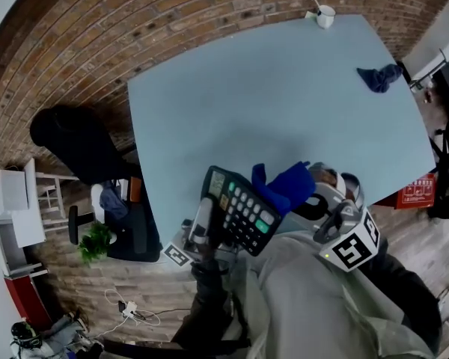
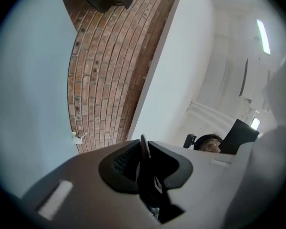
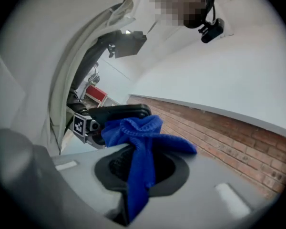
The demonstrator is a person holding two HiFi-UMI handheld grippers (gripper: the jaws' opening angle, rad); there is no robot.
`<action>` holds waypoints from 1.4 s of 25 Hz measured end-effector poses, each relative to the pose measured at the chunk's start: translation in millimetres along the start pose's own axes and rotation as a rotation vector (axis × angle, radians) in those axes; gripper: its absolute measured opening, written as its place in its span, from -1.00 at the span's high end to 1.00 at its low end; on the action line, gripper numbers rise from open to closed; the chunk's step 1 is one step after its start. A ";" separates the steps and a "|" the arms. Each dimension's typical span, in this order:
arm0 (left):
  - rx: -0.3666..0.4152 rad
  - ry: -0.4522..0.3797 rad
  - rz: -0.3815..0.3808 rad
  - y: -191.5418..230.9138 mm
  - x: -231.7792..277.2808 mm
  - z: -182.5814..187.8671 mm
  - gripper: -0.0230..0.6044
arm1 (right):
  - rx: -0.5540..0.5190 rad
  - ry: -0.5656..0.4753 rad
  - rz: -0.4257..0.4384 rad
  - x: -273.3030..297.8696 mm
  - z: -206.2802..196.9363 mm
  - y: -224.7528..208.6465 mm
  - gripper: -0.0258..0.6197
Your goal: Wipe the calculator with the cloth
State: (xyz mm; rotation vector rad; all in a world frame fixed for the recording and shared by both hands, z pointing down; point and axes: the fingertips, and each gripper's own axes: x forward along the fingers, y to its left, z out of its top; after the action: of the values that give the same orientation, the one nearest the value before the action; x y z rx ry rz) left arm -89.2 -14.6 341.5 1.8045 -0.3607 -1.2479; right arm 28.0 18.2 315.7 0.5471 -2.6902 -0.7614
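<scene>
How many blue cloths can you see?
2: one cloth pinched in the right gripper by the calculator; a second cloth crumpled at the table's far right. None seems hidden.

The tabletop (image 1: 269, 103) is lying open across its wide middle, leaving a gripper room to pass there. A white mug (image 1: 325, 15) is standing at the far edge, and a crumpled blue rag (image 1: 379, 77) is lying near the right edge, well apart from the mug. Above the near edge the room is tightening: the calculator (image 1: 238, 210) clamped in the left gripper (image 2: 144, 163) and the cloth (image 1: 284, 187) pinched in the right gripper (image 3: 142, 168) are crowding together. A black chair (image 1: 75, 140) is standing beside the left edge.
</scene>
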 end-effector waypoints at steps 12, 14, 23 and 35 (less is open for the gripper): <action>0.191 0.263 -0.016 -16.4 16.7 -29.3 0.75 | -0.338 0.275 0.068 3.1 -22.0 -8.0 0.76; 0.170 0.219 -0.008 -12.2 15.1 -23.6 0.75 | -0.313 0.253 0.050 7.6 -23.6 -13.7 0.76; 0.099 0.029 0.009 -13.3 -12.1 21.1 0.75 | -0.209 0.030 0.011 -28.6 24.6 9.1 0.76; 0.129 0.079 0.014 -8.6 -5.6 3.1 0.75 | 0.464 -0.327 0.008 -60.2 29.1 -59.2 0.76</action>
State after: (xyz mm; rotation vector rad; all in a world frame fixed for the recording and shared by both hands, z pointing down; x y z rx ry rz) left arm -96.4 -7.6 337.8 1.9509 -0.4167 -1.1629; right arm 87.0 10.4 249.0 0.5511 -3.1932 -0.2280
